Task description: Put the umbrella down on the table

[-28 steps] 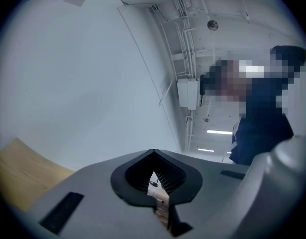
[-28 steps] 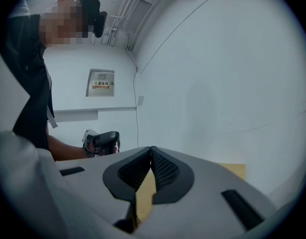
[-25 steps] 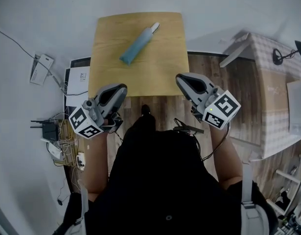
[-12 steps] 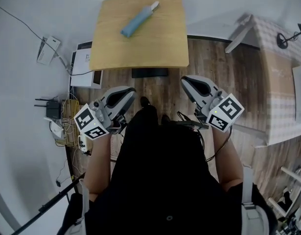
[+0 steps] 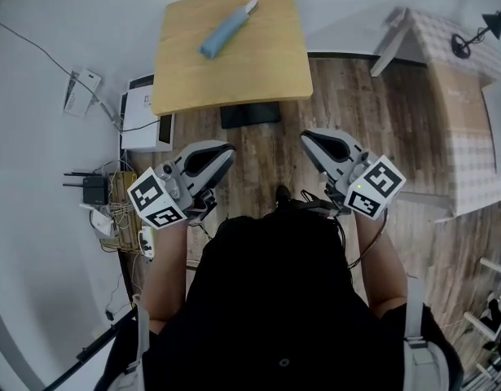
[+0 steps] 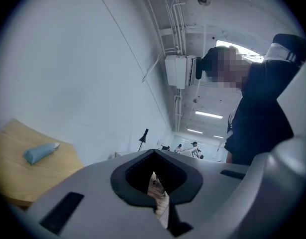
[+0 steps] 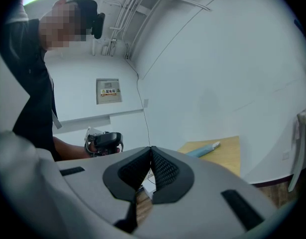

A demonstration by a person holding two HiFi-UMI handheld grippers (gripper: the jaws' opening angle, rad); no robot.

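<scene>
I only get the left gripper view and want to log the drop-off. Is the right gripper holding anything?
Observer: No. The right gripper has its jaws together, nothing between them.
Operator: Is the umbrella wholly on the table?
Observer: Yes. The head view shows the umbrella lying diagonally, inside the table edges.
Operator: Are the grippers over the table?
Observer: No. The left gripper and the right are over the wood floor, short of its near edge.
</scene>
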